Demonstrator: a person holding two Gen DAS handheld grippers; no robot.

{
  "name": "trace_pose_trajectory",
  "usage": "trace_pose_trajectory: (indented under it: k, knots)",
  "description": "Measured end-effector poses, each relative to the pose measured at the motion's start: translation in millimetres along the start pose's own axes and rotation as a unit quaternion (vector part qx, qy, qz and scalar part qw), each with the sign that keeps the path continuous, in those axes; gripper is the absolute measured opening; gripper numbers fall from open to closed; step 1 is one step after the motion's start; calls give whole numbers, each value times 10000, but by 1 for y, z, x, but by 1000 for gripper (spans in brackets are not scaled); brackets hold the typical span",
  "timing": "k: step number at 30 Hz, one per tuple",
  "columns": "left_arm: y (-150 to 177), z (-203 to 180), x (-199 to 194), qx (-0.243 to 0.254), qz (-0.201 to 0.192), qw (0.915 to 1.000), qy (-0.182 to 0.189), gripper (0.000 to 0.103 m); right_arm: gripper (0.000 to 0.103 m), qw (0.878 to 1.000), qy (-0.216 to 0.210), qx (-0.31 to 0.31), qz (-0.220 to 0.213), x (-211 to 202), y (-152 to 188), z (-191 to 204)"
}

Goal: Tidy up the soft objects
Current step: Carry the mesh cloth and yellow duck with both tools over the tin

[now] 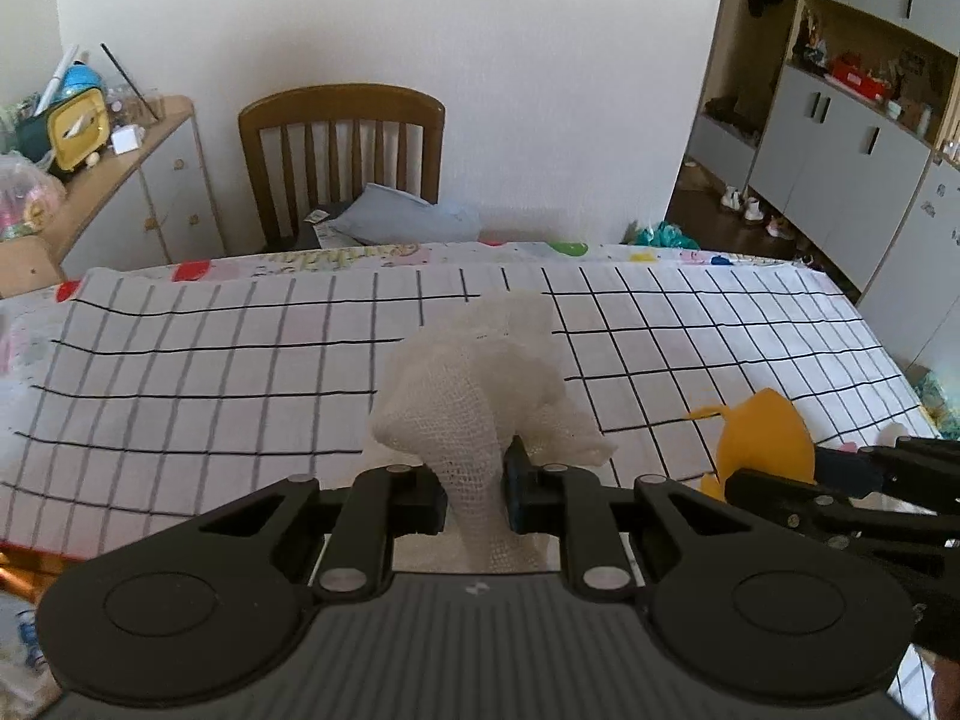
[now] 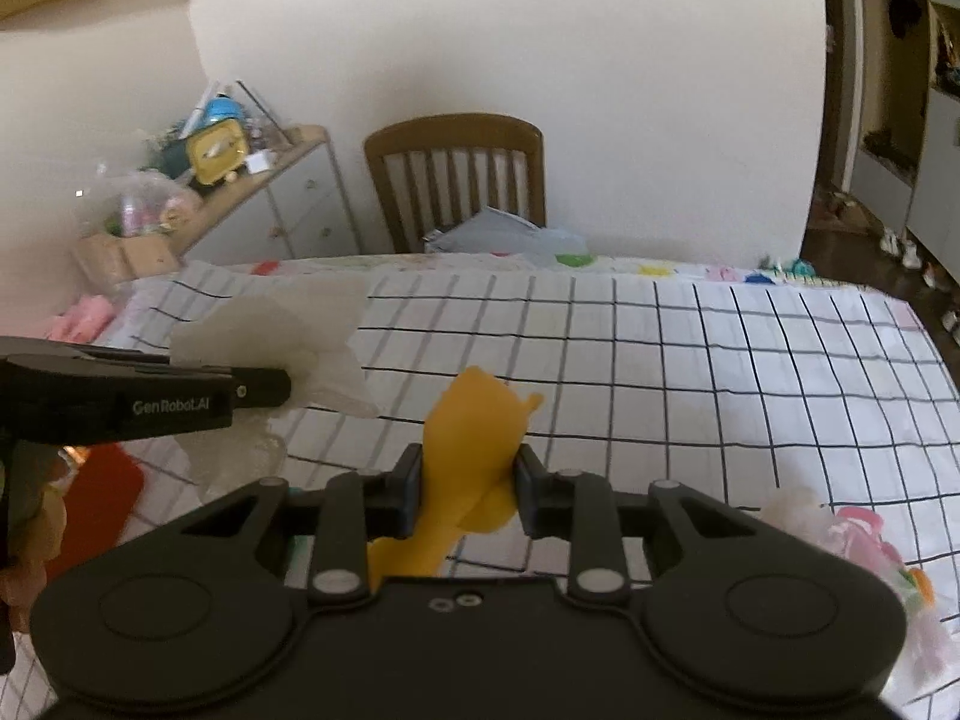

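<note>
My left gripper (image 1: 477, 489) is shut on a white gauze cloth (image 1: 480, 384), which bunches up above the fingers and hangs over the table. My right gripper (image 2: 468, 489) is shut on a yellow-orange soft cloth (image 2: 474, 420), held above the table. In the left wrist view the right gripper (image 1: 840, 468) and its yellow cloth (image 1: 762, 438) show at the right. In the right wrist view the left gripper (image 2: 264, 390) and the white cloth (image 2: 282, 330) show at the left. Both are held side by side over the checked tablecloth (image 1: 210, 360).
A wooden chair (image 1: 342, 150) with a blue-grey item on its seat stands behind the table. A cluttered sideboard (image 1: 120, 180) is at the far left. Pink and white soft items (image 2: 852, 534) lie at the table's right near edge. Cabinets (image 1: 840, 150) stand at the right.
</note>
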State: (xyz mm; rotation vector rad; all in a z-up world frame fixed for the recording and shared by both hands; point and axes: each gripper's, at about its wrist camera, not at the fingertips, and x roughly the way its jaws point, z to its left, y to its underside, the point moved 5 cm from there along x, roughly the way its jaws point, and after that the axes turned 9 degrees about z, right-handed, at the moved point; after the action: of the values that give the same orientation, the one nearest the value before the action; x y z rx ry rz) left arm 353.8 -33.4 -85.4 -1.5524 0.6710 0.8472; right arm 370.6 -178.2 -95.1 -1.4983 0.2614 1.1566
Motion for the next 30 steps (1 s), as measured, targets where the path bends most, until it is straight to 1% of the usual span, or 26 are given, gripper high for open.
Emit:
trace_pose_trajectory:
  k: [2, 8, 11, 15, 24, 30]
  knots:
    - [5, 7, -12, -23, -23, 10000, -24, 18, 30, 9999, -65, -66, -45, -11, 0, 11]
    - [21, 36, -56, -160, -141, 9997, 79, 18, 30, 9995, -217, -191, -128, -34, 1, 46]
    - [29, 51, -78, -183, -239, 9995, 134, 18, 30, 9991, -339, -227, -107, -41, 2, 67]
    - [43, 74, -102, -236, -288, 9992, 114, 18, 30, 9984, -433, -348, -125, -47, 3, 98]
    - [77, 140, -138, -475, -355, 9982, -76, 18, 30, 9956, -608, -693, -163, -59, 5, 163]
    - [98, 178, -155, -619, -338, 9973, -181, 18, 30, 9936, -761, -826, -86, -56, 9, 200]
